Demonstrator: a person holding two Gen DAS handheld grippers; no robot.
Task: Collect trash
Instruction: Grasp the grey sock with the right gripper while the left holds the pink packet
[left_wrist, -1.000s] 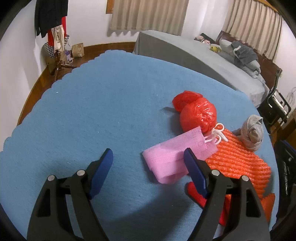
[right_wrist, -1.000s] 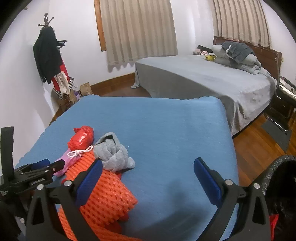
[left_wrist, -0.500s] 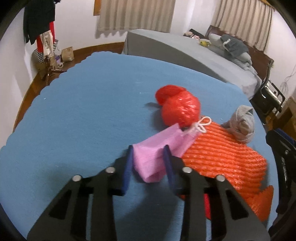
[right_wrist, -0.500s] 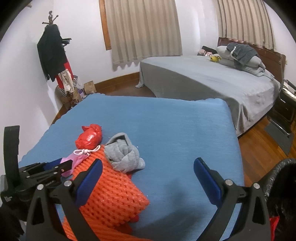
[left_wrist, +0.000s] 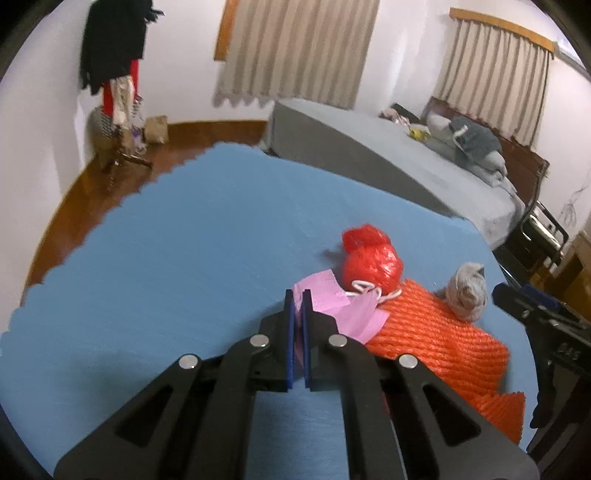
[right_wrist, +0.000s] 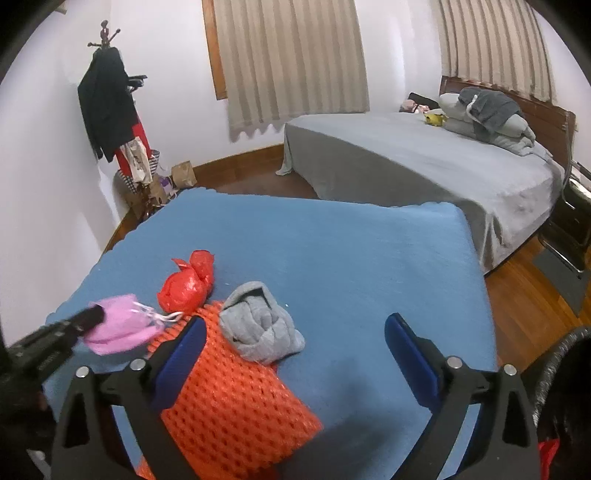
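Left tongs (left_wrist: 296, 295) pinch the pink pleated face mask (left_wrist: 332, 301), held over the blue foam-covered table (left_wrist: 184, 240) beside the red crumpled plastic bag (left_wrist: 371, 264). Right tongs (right_wrist: 293, 332) stand spread, holding nothing.

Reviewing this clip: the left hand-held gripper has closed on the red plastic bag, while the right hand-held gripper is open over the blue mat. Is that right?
Not quite. The left hand-held gripper is shut on the pink mask, not the red plastic bag, which lies untouched just beyond it; the left wrist view shows this. The right hand-held gripper is indeed open over the blue mat.
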